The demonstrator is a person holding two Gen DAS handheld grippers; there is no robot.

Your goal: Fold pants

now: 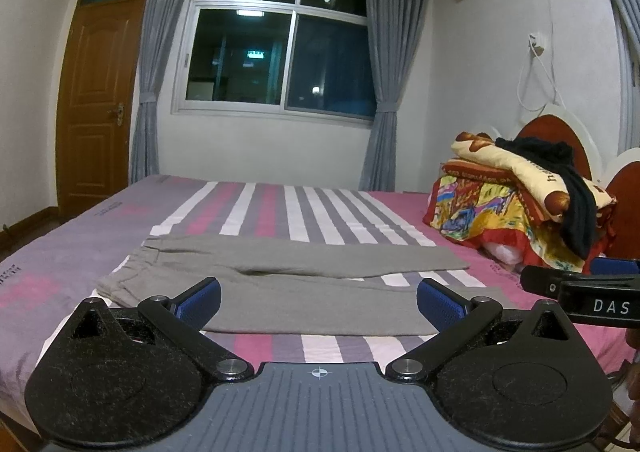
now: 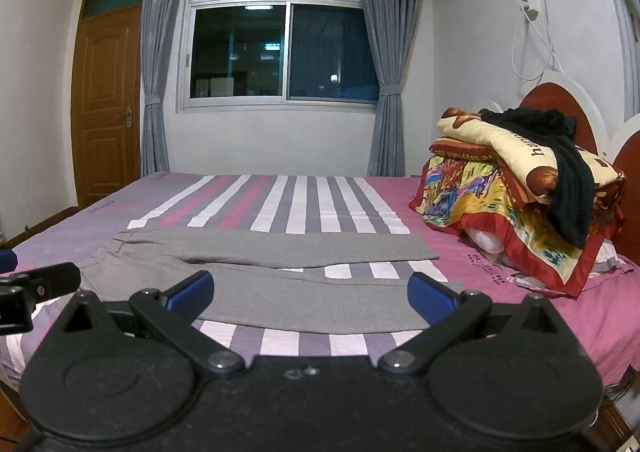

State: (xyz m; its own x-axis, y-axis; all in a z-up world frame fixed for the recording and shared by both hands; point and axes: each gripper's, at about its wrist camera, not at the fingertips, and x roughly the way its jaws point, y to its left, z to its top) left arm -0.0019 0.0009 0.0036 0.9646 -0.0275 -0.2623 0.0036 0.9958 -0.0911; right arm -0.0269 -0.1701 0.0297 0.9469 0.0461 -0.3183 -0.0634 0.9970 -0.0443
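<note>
The left gripper (image 1: 318, 302) and right gripper (image 2: 311, 294) hover side by side, jaws spread wide and empty. Just beyond at twelve o'clock, grey pants (image 1: 280, 284) lie flat across the striped bed (image 1: 280, 208), waistband at ten o'clock. Piled quilts (image 1: 516, 208) sit at two o'clock.
</note>
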